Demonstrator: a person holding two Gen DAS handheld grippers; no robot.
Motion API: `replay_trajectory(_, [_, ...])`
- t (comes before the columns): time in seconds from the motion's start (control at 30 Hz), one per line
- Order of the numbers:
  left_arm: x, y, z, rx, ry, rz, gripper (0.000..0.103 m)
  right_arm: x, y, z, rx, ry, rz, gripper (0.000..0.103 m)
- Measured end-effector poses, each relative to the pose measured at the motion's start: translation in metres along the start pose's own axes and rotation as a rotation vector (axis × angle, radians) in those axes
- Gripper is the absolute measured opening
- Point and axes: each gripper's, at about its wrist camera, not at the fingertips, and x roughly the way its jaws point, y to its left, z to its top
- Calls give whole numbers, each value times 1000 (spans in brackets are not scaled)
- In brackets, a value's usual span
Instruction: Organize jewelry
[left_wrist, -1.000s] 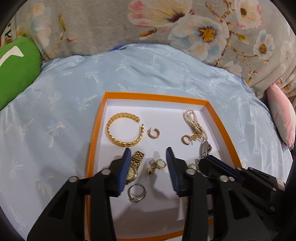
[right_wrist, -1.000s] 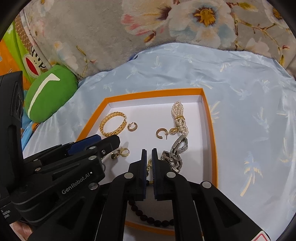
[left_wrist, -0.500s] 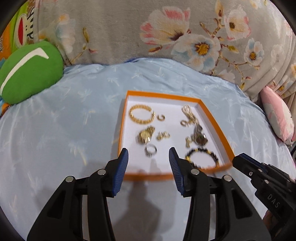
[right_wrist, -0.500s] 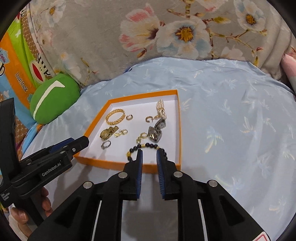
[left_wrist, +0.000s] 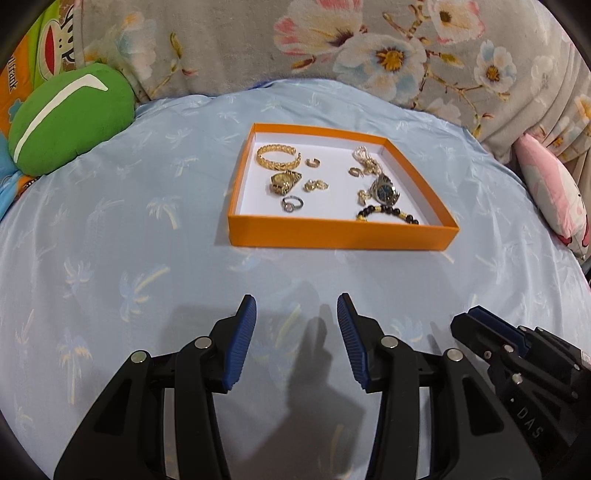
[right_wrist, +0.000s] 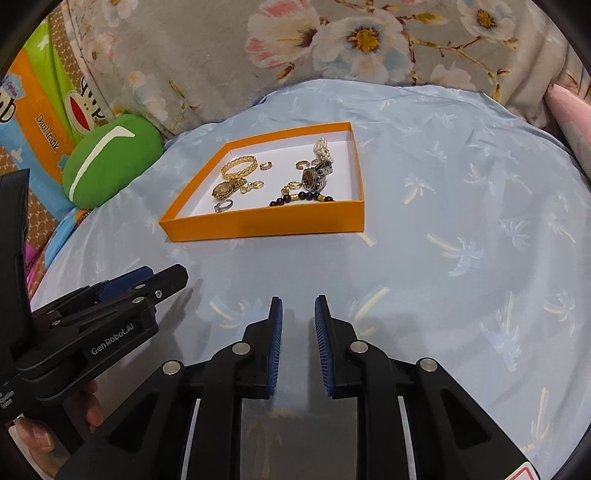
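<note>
An orange tray (left_wrist: 340, 233) (right_wrist: 258, 225) with a white floor sits on the blue cloth. It holds a gold chain bracelet (left_wrist: 277, 156) (right_wrist: 238, 166), a gold watch (left_wrist: 283, 181), a silver ring (left_wrist: 292, 204), small gold earrings (left_wrist: 316, 184), a pearl strand (left_wrist: 364, 155), a dark-faced watch (left_wrist: 384, 190) (right_wrist: 314, 177) and a black bead bracelet (left_wrist: 388, 213) (right_wrist: 301, 198). My left gripper (left_wrist: 295, 314) is open and empty, well in front of the tray. My right gripper (right_wrist: 298, 314) is slightly open and empty, also in front of it.
A green plush cushion (left_wrist: 66, 118) (right_wrist: 110, 158) lies at the left. A floral blanket (left_wrist: 369, 48) runs behind the tray. A pink pillow (left_wrist: 554, 195) lies at the right. The blue cloth (left_wrist: 110, 240) spreads around the tray.
Both grippers have pulled back from over the tray towards me. The right gripper's jaws have parted from nearly shut to a small gap. The jewelry stays in the tray.
</note>
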Motion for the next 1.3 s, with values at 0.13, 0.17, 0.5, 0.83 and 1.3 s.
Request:
replay_trajectory(0.13, [-4, -5, -6, 18, -3, 27, 44, -5, 5, -6, -3, -1, -4, 24])
replay_trajectory(0.17, [-5, -6, -7, 23, -2, 28, 44, -6, 6, -6, -2, -3, -9, 26])
replay_trajectory(0.5, [-12, -12, -14, 58, -14, 49, 44, -12, 11, -13, 4, -9, -26, 27])
replay_trajectory(0.83, [-15, -13, -16, 59, -17, 57, 44, -14, 13, -16, 3, -13, -31, 27])
replay_trajectory(1.3, [-14, -1, -16, 26, -9, 64, 44, -11, 12, -14, 17, 1, -44, 27])
